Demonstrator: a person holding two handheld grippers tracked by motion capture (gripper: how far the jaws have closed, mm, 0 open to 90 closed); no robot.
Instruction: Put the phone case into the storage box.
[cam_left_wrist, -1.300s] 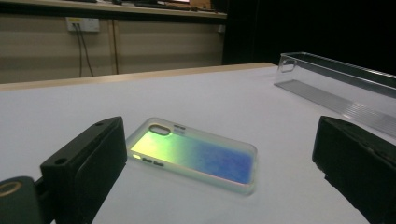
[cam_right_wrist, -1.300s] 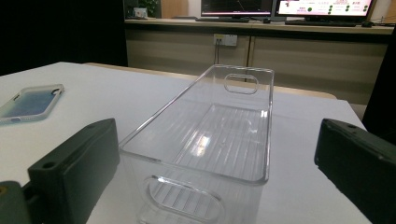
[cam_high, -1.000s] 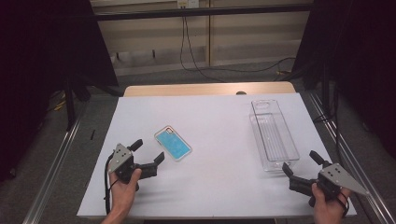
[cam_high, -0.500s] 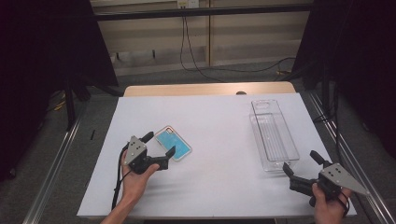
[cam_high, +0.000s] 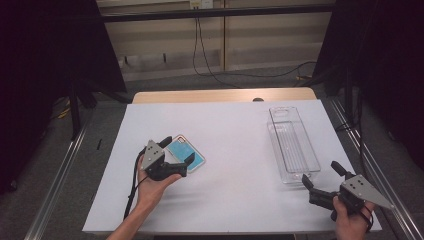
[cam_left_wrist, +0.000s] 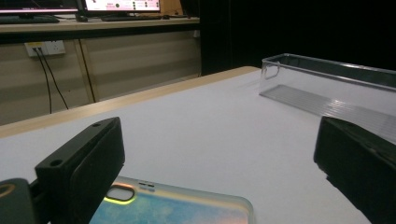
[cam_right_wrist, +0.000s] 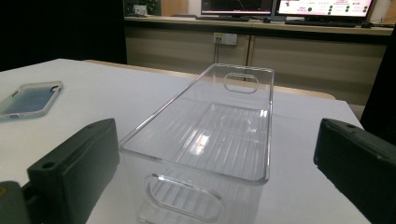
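A phone case (cam_high: 187, 153) with a blue back and clear rim lies flat on the white table cover, left of centre. My left gripper (cam_high: 178, 150) is open and low over it, one jaw on each side of the case's near end. In the left gripper view the case (cam_left_wrist: 187, 207) lies between the two black jaws of the left gripper (cam_left_wrist: 222, 144), apart from both. My right gripper (cam_high: 320, 172) is open near the front right edge, just short of a clear plastic bin (cam_high: 295, 145). In the right gripper view the right gripper (cam_right_wrist: 217, 140) faces the empty bin (cam_right_wrist: 210, 135) end-on.
The white cover (cam_high: 240, 175) spans the table, with a wooden strip (cam_high: 225, 95) at its far edge. The long bin stands at the right, handle cut-outs at both ends. Metal rails run along both sides. The phone case (cam_right_wrist: 30, 98) appears far left in the right gripper view.
My left gripper has moved forward and right from the front left of the table until its jaws straddle the phone case. The right gripper, the case and the bin have stayed put.
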